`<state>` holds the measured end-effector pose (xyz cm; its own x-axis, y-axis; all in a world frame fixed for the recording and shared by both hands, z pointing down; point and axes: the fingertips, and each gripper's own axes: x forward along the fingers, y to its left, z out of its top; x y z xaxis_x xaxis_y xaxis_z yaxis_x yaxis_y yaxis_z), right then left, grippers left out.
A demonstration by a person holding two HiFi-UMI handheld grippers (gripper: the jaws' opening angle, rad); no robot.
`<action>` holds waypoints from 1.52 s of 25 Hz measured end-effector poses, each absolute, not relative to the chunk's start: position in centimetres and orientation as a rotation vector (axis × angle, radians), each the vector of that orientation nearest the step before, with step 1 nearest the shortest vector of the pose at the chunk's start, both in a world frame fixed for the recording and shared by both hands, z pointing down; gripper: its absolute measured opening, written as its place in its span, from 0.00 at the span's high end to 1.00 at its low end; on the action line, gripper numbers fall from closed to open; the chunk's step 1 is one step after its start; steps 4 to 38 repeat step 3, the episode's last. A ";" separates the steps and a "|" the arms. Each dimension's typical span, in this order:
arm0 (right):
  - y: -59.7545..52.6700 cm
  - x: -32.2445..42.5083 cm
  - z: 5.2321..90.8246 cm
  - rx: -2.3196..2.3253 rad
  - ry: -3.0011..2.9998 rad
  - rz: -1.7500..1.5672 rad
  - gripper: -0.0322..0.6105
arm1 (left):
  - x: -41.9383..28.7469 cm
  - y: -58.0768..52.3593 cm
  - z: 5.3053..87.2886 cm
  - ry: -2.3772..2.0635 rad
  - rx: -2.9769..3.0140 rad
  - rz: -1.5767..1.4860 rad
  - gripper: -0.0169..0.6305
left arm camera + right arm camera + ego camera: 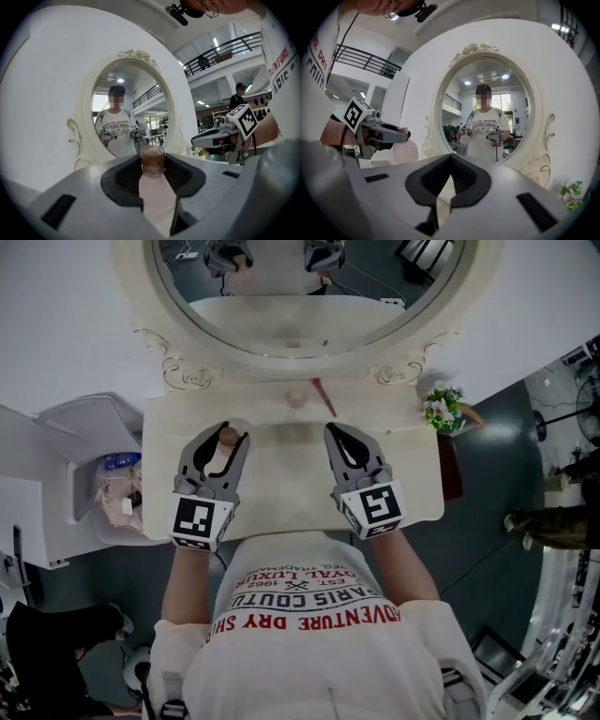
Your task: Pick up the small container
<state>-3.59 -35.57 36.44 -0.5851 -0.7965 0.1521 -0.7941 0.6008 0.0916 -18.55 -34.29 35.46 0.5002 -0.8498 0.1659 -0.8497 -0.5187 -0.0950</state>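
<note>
Small pale-pink brown-capped container [153, 164] clamped in left gripper [225, 437], bare cream tabletop [291, 479] open between it and the closed, empty right gripper [337, 432].

Small container [158, 199]: base concealed between the jaws of the left gripper [223, 444]; the head view shows only its cap and a strip of body. Mirror [309, 320]: upper part cut off at the head view's top edge. Pinkish item [296, 399] and red stick [324, 397], far side of the table [281, 493]: too small to identify. Contents of the left-hand bin [80, 427]: indistinct.
</note>
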 end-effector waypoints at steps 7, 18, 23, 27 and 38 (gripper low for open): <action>-35.7 -3.6 36.6 1.322 -2.648 -0.021 0.95 | -18.2 -34.4 35.6 1.530 -2.710 -0.304 0.74; -35.7 -3.6 36.6 1.322 -2.648 -0.021 0.95 | -18.2 -34.4 35.6 1.530 -2.710 -0.304 0.74; -35.7 -3.6 36.6 1.322 -2.648 -0.021 0.95 | -18.2 -34.4 35.6 1.530 -2.710 -0.304 0.74; -35.7 -3.6 36.6 1.322 -2.648 -0.021 0.95 | -18.2 -34.4 35.6 1.530 -2.710 -0.304 0.74; -35.7 -3.6 36.6 1.322 -2.648 -0.021 0.95 | -18.2 -34.4 35.6 1.530 -2.710 -0.304 0.74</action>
